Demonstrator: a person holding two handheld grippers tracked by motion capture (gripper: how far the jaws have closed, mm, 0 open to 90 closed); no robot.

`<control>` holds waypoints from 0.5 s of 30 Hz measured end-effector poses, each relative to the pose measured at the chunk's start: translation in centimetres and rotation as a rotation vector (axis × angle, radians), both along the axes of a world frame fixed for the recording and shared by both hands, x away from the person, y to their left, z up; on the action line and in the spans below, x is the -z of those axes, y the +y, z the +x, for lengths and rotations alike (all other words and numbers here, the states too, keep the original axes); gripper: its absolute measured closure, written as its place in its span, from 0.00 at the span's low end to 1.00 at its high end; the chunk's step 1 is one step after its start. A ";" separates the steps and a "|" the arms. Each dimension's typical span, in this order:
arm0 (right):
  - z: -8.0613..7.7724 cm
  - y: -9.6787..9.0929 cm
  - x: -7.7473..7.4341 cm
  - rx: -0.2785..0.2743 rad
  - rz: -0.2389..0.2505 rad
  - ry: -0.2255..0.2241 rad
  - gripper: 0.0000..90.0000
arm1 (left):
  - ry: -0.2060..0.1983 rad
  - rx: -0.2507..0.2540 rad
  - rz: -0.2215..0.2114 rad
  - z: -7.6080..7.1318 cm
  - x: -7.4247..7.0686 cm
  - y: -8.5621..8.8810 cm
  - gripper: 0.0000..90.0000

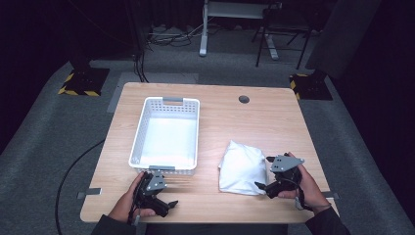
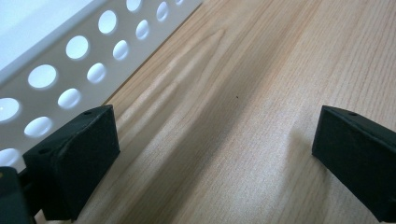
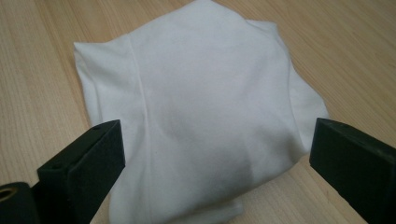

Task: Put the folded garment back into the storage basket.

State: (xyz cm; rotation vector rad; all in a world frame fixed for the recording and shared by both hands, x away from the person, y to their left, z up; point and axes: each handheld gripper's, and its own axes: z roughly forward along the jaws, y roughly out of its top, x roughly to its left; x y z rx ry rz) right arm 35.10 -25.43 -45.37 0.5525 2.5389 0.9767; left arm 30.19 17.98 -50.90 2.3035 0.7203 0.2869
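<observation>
1. I sit at the near edge of a light wooden desk, a pair of black tongs in each hand.
2. My left tongs rest near the desk's near-left corner, just in front of the basket. Their jaws are spread wide with only bare wood between them.
3. In the left gripper view, those tongs hang low over the wood grain, and the basket, its white wall full of round holes, runs along just beside the left jaw.
4. The basket is white plastic with a grey handle at each short end. It stands on the left half of the desk, its long sides running from near to far.
5. A folded white cloth lies flat on the desk toward the near-right, well apart from the basket.
6. My right tongs sit at the cloth's right edge, pointing left across it, jaws spread.
7. In the right gripper view, the right tongs are open on either side of the cloth, pinching nothing. I cannot tell whether the jaws touch the fabric.
</observation>
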 end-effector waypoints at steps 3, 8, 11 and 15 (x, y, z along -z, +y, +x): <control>0.2 0.3 0.1 -0.006 -0.003 0.003 0.04 | 0.000 0.000 0.000 0.0 0.0 0.0 0.01; 0.6 0.9 0.3 -0.021 -0.005 0.011 0.04 | 0.000 0.000 0.000 0.0 0.0 0.0 0.01; 1.0 1.3 0.6 -0.027 -0.009 0.016 0.04 | 0.000 0.000 0.000 0.0 0.0 0.0 0.01; 1.3 1.8 1.1 -0.035 -0.021 0.023 0.04 | 0.000 0.000 0.000 0.0 0.0 0.0 0.01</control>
